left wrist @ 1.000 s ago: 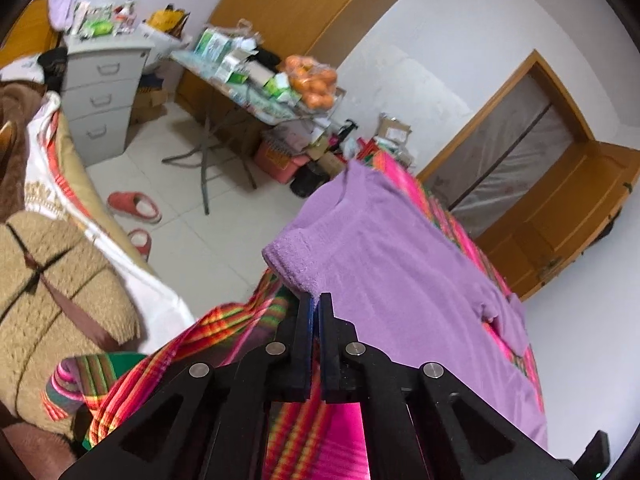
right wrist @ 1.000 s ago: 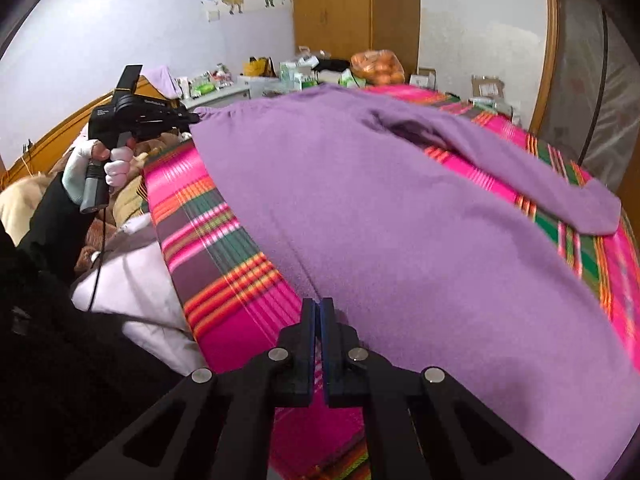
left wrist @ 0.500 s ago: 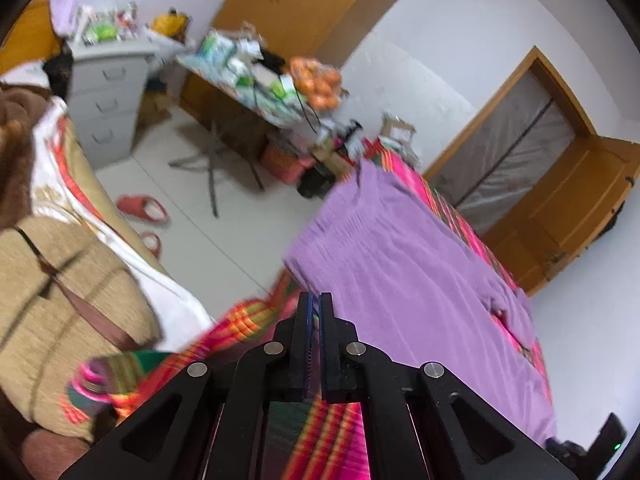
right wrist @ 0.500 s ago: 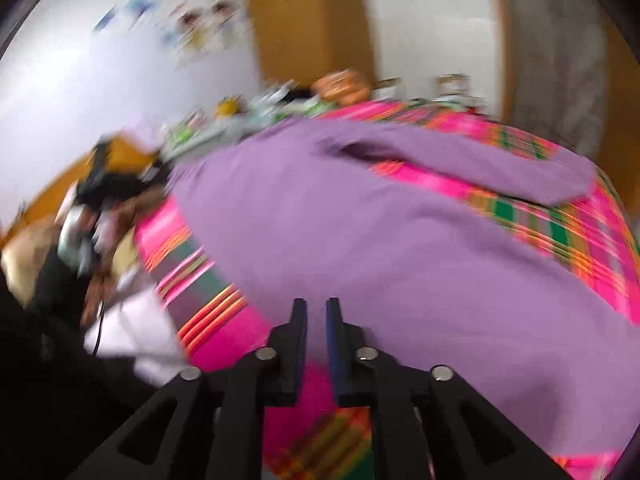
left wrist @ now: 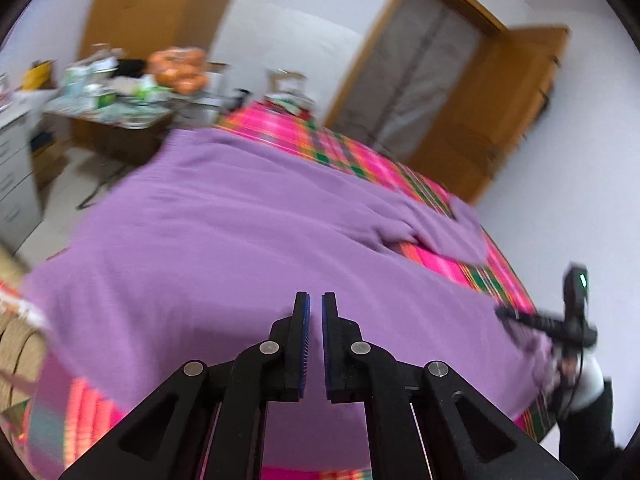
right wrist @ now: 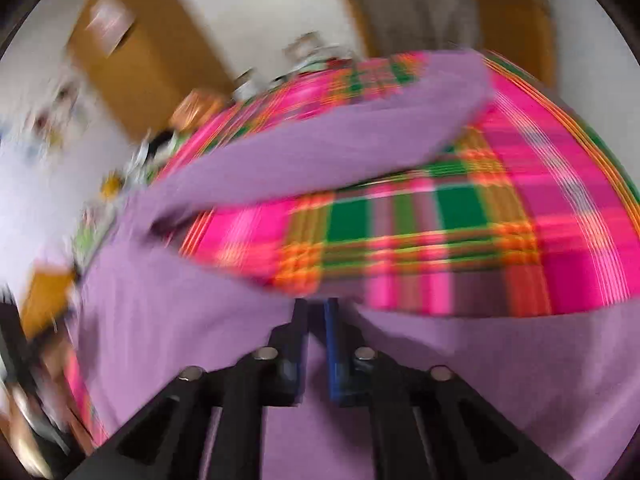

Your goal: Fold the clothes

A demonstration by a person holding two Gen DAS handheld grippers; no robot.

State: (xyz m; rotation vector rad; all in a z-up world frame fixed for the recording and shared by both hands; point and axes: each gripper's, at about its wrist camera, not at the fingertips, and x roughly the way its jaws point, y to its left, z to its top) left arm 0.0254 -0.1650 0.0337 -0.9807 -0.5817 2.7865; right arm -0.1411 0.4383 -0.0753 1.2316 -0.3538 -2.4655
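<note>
Bedroom walls, a wooden wardrobe and an open wooden door ringed the bed, which wore a pink, green and orange plaid cover.

From the left wrist view, the left claw hung over the lower part of the purple sweater. Its 2 blue-lined jaws stood a narrow slit apart and were opening, with nothing between them; the knit showed only behind the gap. Beyond the claw the sweater lay spread flat across the plaid cover, 1 sleeve angled out to the right onto bare plaid. At the sweater's right edge the right claw reached in, small and dark; whether it touched the cloth could not be told from there. Past the bed stood a cluttered table carrying a bag of oranges, and a grey drawer unit at the far left.

The right wrist view was heavily blurred. There the right claw had its jaws slightly apart and closing, tips right at the sweater's edge where it met the plaid; whether fabric sat between them could not be told. Further out, the sleeve ran diagonally across the cover toward the upper right.
</note>
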